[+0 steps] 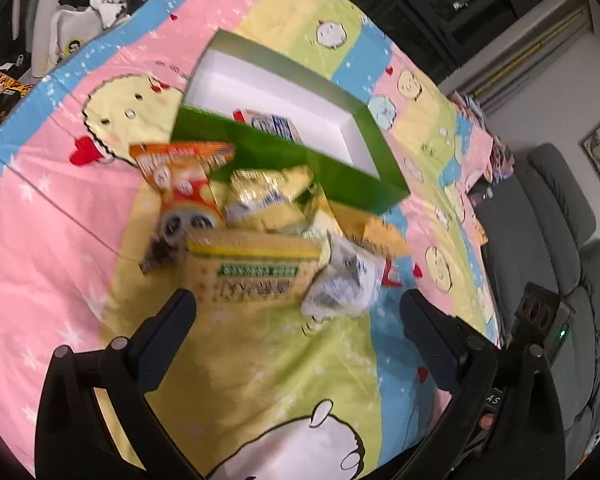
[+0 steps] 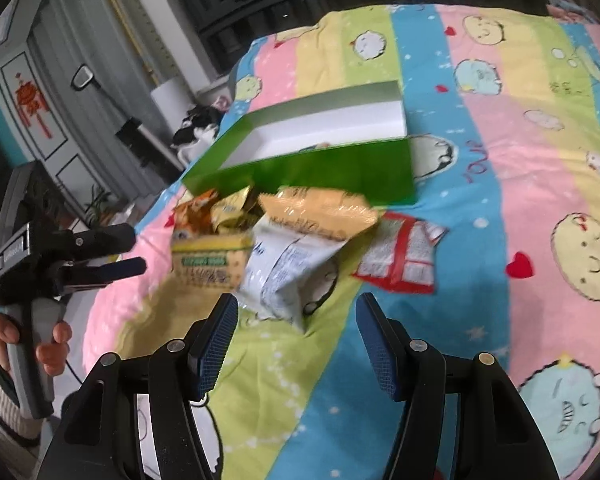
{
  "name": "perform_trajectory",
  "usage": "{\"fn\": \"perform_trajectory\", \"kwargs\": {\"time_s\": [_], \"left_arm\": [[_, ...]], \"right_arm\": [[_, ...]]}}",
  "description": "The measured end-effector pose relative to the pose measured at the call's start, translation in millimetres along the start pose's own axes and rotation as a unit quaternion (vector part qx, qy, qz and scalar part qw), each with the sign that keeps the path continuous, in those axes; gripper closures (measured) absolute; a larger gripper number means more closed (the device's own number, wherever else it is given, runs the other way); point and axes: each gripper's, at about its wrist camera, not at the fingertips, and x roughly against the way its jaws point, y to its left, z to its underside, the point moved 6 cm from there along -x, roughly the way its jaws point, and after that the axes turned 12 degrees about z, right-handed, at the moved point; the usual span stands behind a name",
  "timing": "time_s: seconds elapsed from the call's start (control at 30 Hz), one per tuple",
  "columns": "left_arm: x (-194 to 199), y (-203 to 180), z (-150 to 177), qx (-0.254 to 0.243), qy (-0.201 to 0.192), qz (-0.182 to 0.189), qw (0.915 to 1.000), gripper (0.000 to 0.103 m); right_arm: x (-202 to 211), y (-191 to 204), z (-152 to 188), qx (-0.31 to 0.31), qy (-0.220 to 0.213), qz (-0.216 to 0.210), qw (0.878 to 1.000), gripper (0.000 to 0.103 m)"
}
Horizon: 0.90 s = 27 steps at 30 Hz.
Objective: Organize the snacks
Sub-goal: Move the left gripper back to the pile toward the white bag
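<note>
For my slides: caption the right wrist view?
Open right claw nears a white packet in the snack pile before the green box.

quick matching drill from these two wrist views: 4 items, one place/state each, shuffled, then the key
1. green box
2. red-edged packet
3. white packet
4. left gripper

a. open, nothing between its fingers
b. in the pile, just ahead of the right gripper
c. beyond the pile, one packet inside
d. flat on the sheet, at the pile's right end

Pairs: 1-c, 2-d, 3-b, 4-a

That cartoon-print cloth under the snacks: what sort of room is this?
Probably a living room at home: the striped cartoon cloth covers a table or bed, grey sofa seats stand alongside, and a red hanging ornament decorates the wall.
</note>
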Motion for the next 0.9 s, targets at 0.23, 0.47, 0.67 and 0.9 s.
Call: {"fn": "perform_trajectory", "kwargs": {"time_s": [0.23, 0.47, 0.67, 0.9], "left_arm": [[-19.8, -12.0, 11.8, -0.039, 0.029, -0.001, 0.9988, 0.001], [-44.3, -32.9, 10.6, -0.113, 0.054, -0.002, 0.9921, 0.002], [-67.8, -40.9, 7.4, -0.148, 0.078, 0.009, 0.9859, 0.009], [-95.6, -49.9, 11.9, -0.156, 0.107, 0.02, 0.9818, 0.026]], "right_arm": [[-12.7, 7.0, 2.4, 0.006, 0.007, -0.021, 1.0, 0.041], [-32.0, 17.9, -4.0, 0.018, 0.012, -0.049, 0.999, 0.041], [-43.3, 19.7, 0.7, 0.021, 0.017, -0.069, 0.997, 0.041], [-51.1, 10.2, 2.4, -0.01, 0.024, -0.089, 0.996, 0.041]]}}
